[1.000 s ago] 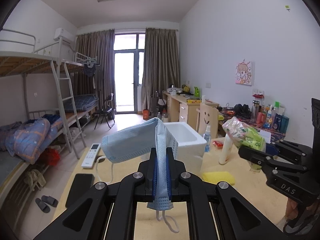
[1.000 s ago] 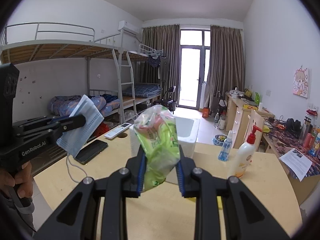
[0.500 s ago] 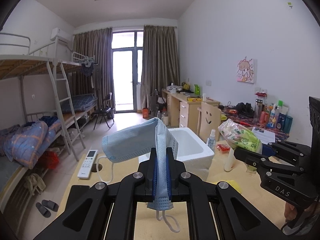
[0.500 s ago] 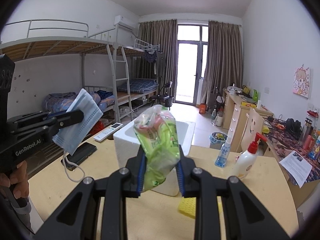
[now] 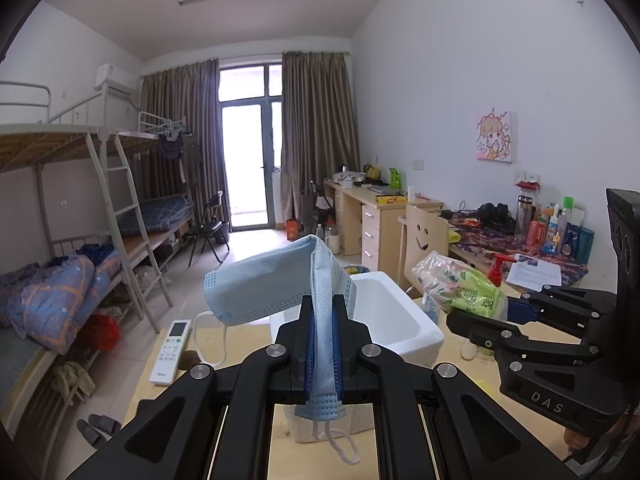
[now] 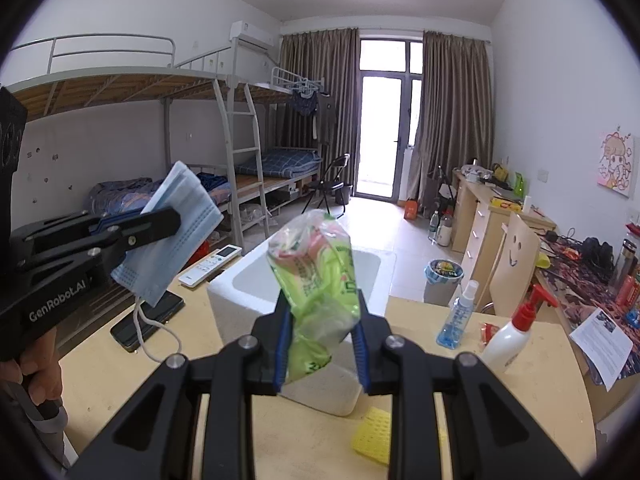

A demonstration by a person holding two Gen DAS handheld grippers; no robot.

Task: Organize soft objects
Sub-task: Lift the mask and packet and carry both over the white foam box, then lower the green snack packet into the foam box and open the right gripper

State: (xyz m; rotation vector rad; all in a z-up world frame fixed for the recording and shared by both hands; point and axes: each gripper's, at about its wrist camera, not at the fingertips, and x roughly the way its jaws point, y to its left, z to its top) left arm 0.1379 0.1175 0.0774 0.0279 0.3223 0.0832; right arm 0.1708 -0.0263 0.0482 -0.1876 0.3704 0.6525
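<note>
Grippers both hold soft things above the worktop (image 6: pixel 420 444): my left gripper (image 5: pixel 323 344) pinches a pale blue pleated face mask (image 5: pixel 272 288) (loops dangling), my right gripper (image 6: pixel 321 344) clamps a crinkly green plastic packet (image 6: pixel 316 276) before the white foam box (image 6: pixel 304 280).

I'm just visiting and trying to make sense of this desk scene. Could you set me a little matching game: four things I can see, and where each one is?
Things:
1. face mask
2. green packet
3. yellow sponge
4. remote control

Places:
A. lying on the table beside the white foam box
B. clamped in the left gripper
C. on the table's far edge, near the bunk beds
D. squeezed in the right gripper

Pairs: 1-B, 2-D, 3-A, 4-C
</note>
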